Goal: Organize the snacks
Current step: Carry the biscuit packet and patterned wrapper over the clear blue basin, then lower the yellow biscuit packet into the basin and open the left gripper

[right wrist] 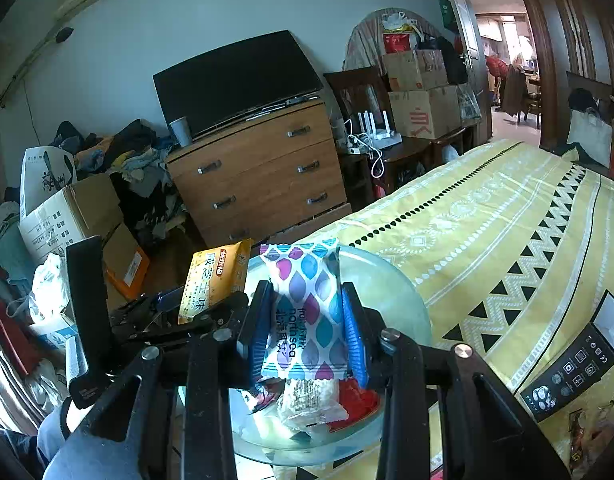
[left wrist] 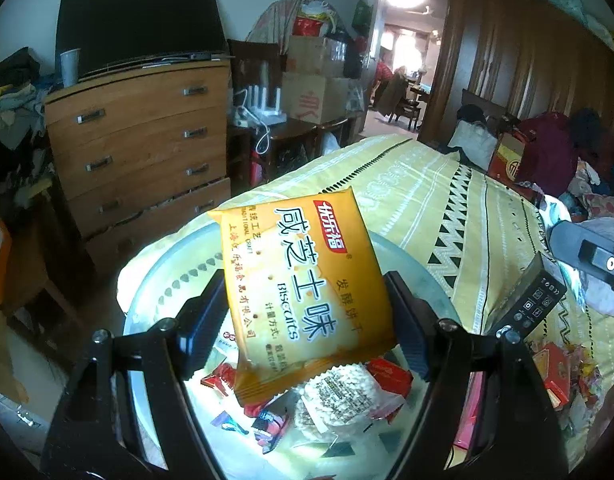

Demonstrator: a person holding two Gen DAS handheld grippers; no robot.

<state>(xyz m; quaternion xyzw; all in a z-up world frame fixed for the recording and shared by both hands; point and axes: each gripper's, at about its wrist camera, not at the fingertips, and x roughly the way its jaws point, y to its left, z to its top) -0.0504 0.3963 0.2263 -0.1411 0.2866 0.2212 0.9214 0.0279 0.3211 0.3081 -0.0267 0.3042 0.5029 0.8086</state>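
Note:
My left gripper [left wrist: 307, 316] is shut on a yellow biscuit packet [left wrist: 303, 284] and holds it above a clear glass bowl [left wrist: 167, 280] on the bed. The bowl holds a puffed rice cake [left wrist: 339, 400] and red wrapped snacks [left wrist: 391, 376]. My right gripper [right wrist: 307, 332] is shut on a white packet with coloured drops [right wrist: 307, 304], also above the bowl [right wrist: 391, 292]. The left gripper with the yellow packet [right wrist: 215, 276] shows to its left in the right wrist view. More loose snacks [left wrist: 555, 372] lie on the bed to the right.
The bed has a yellow patterned cover [right wrist: 487, 216]. A black remote-like device [right wrist: 579, 364] lies on it to the right of the bowl. A wooden chest of drawers [right wrist: 259, 172] with a TV stands across the gap. Boxes and clothes pile up on the left floor.

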